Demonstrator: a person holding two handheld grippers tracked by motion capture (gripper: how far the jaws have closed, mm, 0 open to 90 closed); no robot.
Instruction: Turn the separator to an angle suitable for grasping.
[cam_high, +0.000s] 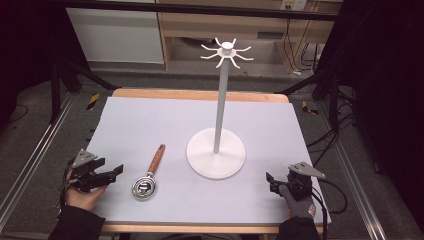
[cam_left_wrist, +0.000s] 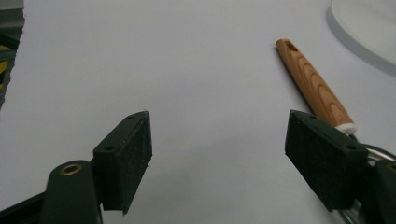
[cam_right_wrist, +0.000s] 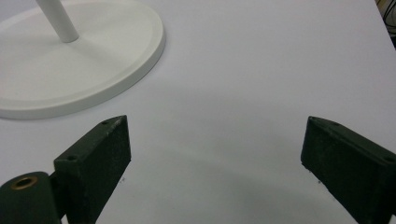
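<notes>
Lab table w/ pale mat (cam_high: 150, 120): strainer (cam_high: 144, 188) w/ wooden handle (cam_high: 156, 160) angled up-right, just right of left gripper (cam_high: 118, 170), jaws wide; right gripper (cam_high: 270, 178) wide too, empty, well apart, beyond hook stand (cam_high: 216, 152).

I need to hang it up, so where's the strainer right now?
In the high view the strainer lies flat on the mat's front left, between the left gripper and the stand, bowl toward the person.
</notes>
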